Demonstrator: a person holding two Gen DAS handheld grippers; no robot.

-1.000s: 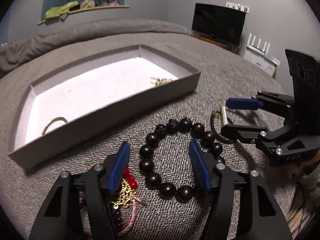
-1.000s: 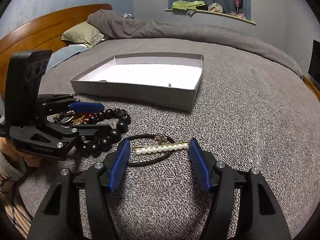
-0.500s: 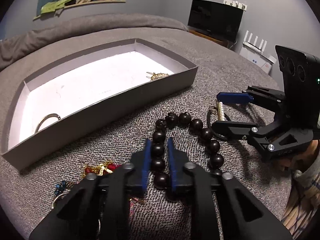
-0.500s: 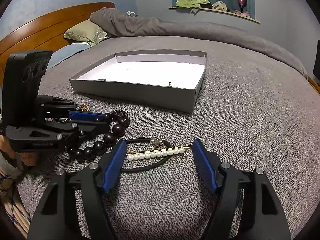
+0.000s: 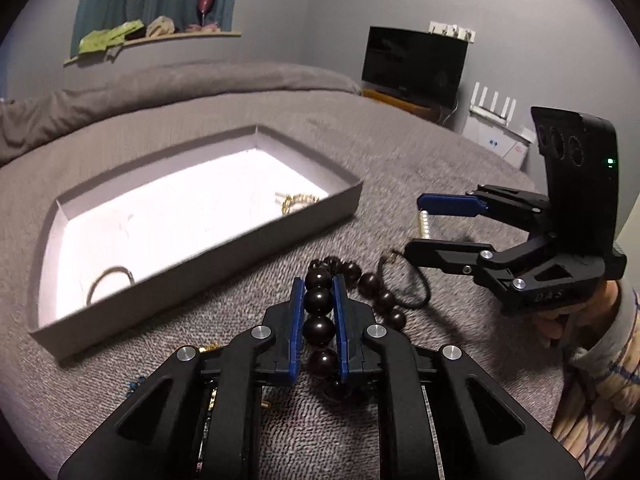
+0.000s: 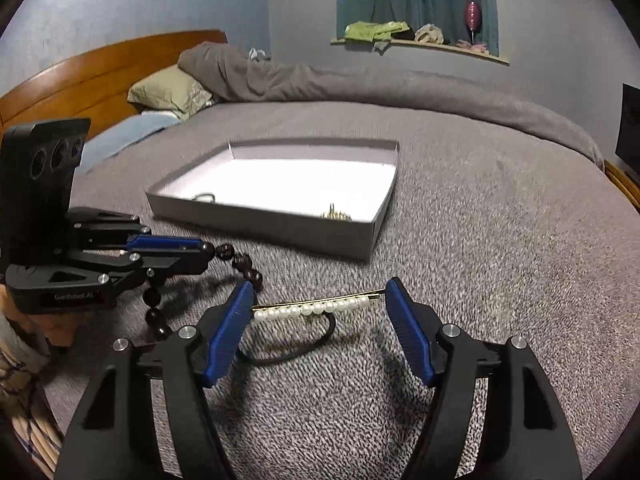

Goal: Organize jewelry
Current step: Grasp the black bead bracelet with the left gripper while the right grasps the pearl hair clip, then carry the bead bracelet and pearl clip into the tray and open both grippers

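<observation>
My left gripper (image 5: pixel 318 280) is shut on the dark wooden bead bracelet (image 5: pixel 318 300), with beads lined up between its blue pads. The rest of the bracelet (image 6: pixel 154 298) hangs down to the bed. My right gripper (image 6: pixel 320 285) grips the pearl hair pin (image 6: pixel 312 307) lengthwise, one end against each pad, just above the blanket. In the left wrist view the pin (image 5: pixel 423 222) spans the right gripper (image 5: pixel 414 224). A black hair tie (image 6: pixel 288 354) lies on the blanket under the pin. The grey box (image 5: pixel 224 264) stands beyond, holding a gold piece (image 5: pixel 298 200) and a ring (image 5: pixel 110 280).
More small jewellery (image 5: pixel 208 348) lies on the grey blanket under the left gripper's body. The wooden headboard (image 6: pixel 80 76) and pillows (image 6: pixel 168 92) are at the far left. A dark screen (image 5: pixel 414 66) and a white router (image 5: pixel 494 108) stand past the bed's far right.
The left gripper closed on the bead bracelet and has raised it off the blanket. The pearl pin, lying loose between the right fingers before, now sits against both pads above the hair tie.
</observation>
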